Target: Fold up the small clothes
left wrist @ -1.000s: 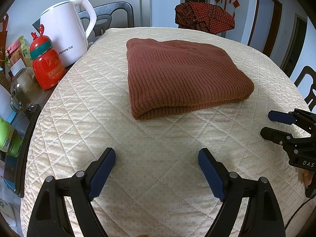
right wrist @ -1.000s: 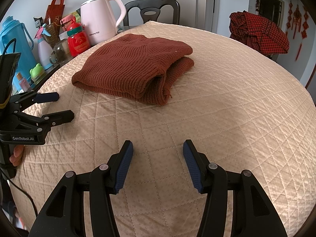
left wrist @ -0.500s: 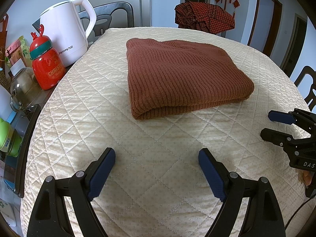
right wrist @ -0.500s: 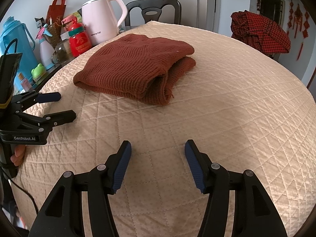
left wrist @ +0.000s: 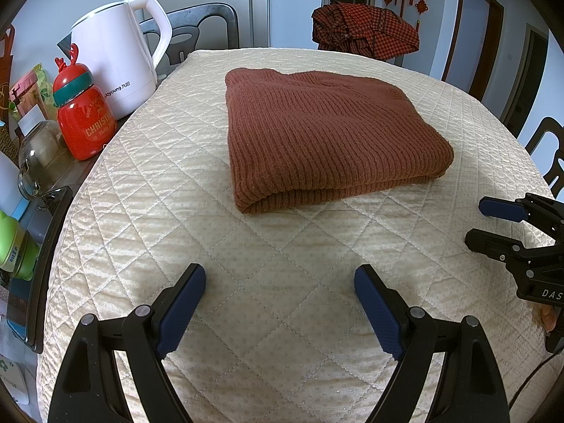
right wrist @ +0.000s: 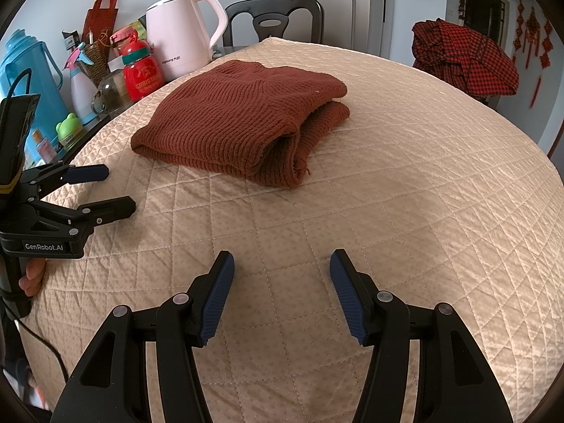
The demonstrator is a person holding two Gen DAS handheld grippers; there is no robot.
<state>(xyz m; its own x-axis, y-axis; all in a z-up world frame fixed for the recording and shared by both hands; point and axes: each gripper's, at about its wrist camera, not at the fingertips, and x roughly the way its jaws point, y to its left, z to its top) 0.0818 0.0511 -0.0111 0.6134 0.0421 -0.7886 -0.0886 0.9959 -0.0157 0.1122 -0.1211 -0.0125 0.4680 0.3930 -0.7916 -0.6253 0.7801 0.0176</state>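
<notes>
A rust-brown knitted sweater (left wrist: 328,137) lies folded into a thick rectangle on the cream quilted table cover (left wrist: 275,275); it also shows in the right wrist view (right wrist: 239,127). My left gripper (left wrist: 280,282) is open and empty, hovering over the cover in front of the sweater; it also shows in the right wrist view (right wrist: 102,188) at the left edge. My right gripper (right wrist: 282,268) is open and empty, short of the sweater's open end; it also shows in the left wrist view (left wrist: 476,222) at the right edge.
A white kettle (left wrist: 116,67), a red bottle (left wrist: 84,120), a glass jar (left wrist: 38,151) and a green cup (left wrist: 14,246) crowd the table's left edge. A blue thermos (right wrist: 28,88) stands there too. A red checked cloth (left wrist: 363,31) hangs on a far chair.
The right gripper has drifted slightly, so the sweater sits a little further right in its view. The left gripper and the sweater have not moved.
</notes>
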